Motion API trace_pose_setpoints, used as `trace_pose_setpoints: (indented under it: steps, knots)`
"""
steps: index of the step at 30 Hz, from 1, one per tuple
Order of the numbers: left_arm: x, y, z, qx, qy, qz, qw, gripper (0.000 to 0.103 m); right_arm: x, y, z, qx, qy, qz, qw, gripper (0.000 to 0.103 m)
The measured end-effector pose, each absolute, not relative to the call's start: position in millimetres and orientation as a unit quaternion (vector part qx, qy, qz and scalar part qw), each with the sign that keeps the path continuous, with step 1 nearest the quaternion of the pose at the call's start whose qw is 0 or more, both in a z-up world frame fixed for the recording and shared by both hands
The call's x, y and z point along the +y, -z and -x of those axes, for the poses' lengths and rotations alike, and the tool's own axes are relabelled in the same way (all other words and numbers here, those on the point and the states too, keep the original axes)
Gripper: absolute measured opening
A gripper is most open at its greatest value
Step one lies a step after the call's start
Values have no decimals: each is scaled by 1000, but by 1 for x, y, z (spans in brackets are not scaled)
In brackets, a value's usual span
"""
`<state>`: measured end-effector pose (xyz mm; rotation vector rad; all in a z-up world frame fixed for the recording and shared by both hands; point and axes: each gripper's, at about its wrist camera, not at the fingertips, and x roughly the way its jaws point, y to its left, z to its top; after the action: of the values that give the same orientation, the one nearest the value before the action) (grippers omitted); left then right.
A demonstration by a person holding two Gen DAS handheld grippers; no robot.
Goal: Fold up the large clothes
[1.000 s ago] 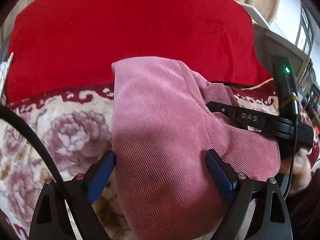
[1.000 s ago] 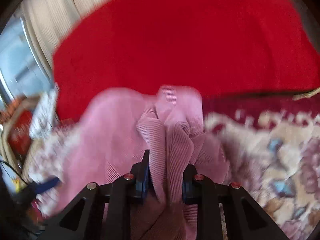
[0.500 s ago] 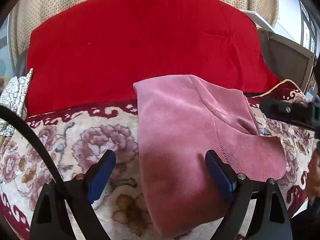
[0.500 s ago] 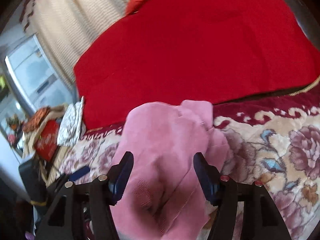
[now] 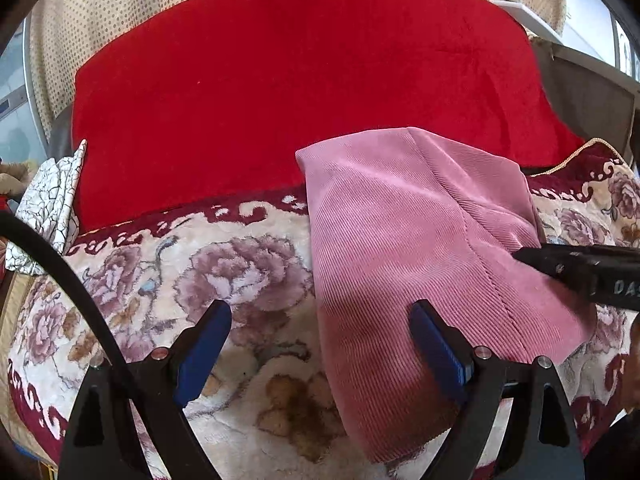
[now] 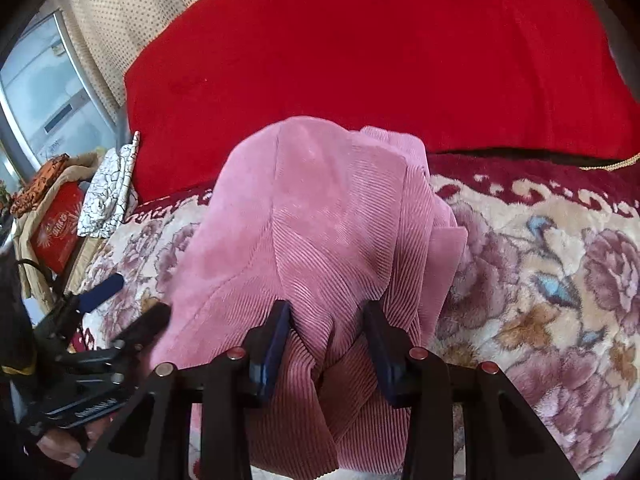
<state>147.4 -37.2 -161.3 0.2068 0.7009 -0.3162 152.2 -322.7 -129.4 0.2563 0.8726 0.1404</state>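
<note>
A pink corduroy garment [image 5: 400,232] lies folded on the floral blanket [image 5: 224,272], its far end against the red cover. My left gripper [image 5: 320,312] is open above the garment's near left edge, holding nothing; one pad hangs over the cloth and the other over the blanket. In the right wrist view the garment [image 6: 320,208] is humped up. My right gripper [image 6: 328,312] is closing, its pads pressing a bunched fold of the garment's near end. The right gripper [image 5: 580,272] reaches in from the right in the left wrist view. The left gripper [image 6: 128,304] shows at lower left in the right wrist view.
A large red cover [image 5: 304,92] lies behind the garment. A white cloth with black crackle lines [image 6: 112,192] sits at the left edge of the bed, with a red box [image 6: 56,224] beyond it. A dotted beige curtain [image 5: 100,20] hangs at the back.
The right gripper let go of the pink cloth, drew back, and now pinches a fold nearer its end. The garment has dropped flatter onto the blanket. The left gripper stays open.
</note>
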Motion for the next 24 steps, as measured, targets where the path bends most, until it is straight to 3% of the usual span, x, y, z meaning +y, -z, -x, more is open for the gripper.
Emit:
trace_pose_setpoints:
  steps: [8, 14, 24]
  knots:
    - [-25, 153, -153, 331, 134, -74, 931, 91, -318, 89, -125, 355, -87, -114, 924, 42]
    - [-35, 173, -161, 363, 128, -96, 918, 91, -312, 135, -149, 428, -112, -139, 886, 43]
    - [-24, 153, -153, 324, 124, -80, 935, 91, -329, 116, -138, 398, -107, -159, 897, 46]
